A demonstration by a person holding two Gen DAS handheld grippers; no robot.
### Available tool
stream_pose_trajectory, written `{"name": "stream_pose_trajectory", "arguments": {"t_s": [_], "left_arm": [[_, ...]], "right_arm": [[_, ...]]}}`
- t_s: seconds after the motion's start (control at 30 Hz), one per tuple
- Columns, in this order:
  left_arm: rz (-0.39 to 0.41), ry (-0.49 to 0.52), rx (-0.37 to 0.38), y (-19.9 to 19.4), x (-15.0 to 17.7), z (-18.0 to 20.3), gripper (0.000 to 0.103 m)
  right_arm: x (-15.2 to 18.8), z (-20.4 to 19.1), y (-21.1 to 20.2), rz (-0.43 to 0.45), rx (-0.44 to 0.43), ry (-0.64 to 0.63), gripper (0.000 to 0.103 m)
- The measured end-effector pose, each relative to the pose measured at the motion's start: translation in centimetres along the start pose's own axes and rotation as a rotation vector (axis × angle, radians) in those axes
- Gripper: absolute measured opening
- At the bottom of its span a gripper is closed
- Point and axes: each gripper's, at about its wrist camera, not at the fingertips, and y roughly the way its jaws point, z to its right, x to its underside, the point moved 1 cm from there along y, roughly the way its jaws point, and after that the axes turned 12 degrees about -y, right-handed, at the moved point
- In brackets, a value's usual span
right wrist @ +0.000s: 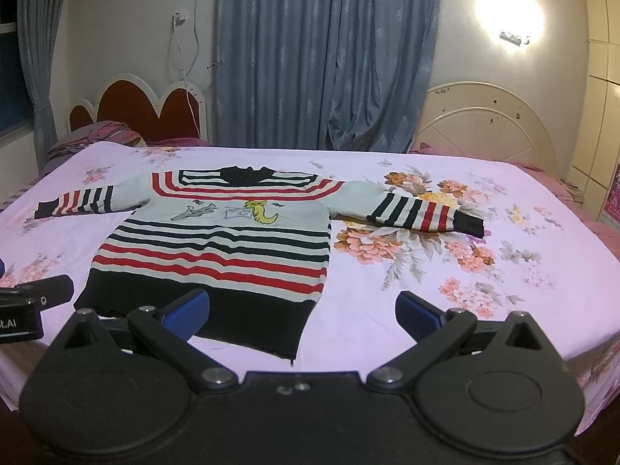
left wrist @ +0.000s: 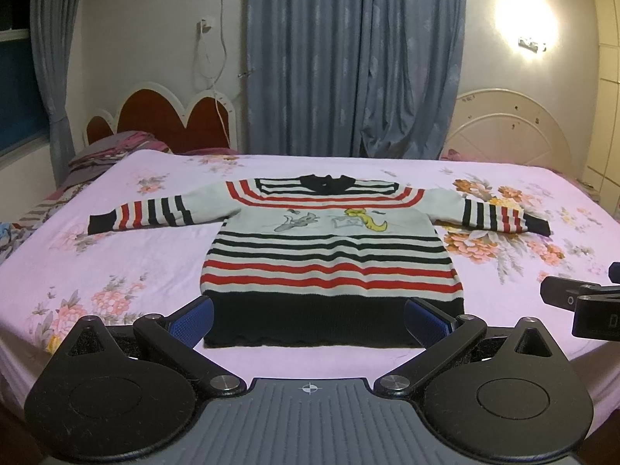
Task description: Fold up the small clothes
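Note:
A small striped sweater (left wrist: 329,248) in white, red and black lies flat on the bed, front up, both sleeves spread out, its black hem nearest me. It also shows in the right wrist view (right wrist: 217,240). My left gripper (left wrist: 309,319) is open and empty, its blue-padded fingers straddling the hem just above the near bed edge. My right gripper (right wrist: 302,312) is open and empty, over the hem's right corner and the bare sheet. The right gripper's body shows at the right edge of the left wrist view (left wrist: 581,302).
The bed has a pink floral sheet (left wrist: 116,271). Folded bedding (left wrist: 104,151) lies by a red heart-shaped headboard (left wrist: 162,116) at the back left. A white headboard (left wrist: 507,128) stands at the back right. Blue curtains (left wrist: 348,58) hang behind.

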Motion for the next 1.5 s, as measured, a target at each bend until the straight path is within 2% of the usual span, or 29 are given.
{"name": "stream_pose_trajectory", "arguments": {"t_s": [0.6,1.5], "left_arm": [[0.002,0.008,-0.002,-0.28,-0.1,1.0,0.103],[-0.002,0.01,0.002,-0.11,-0.2,0.53,0.103]], "right_arm": [[-0.07,0.51,-0.15,0.005,-0.002,0.0,0.102],[-0.3,0.52,-0.2,0.005,0.001,-0.002,0.102]]}}
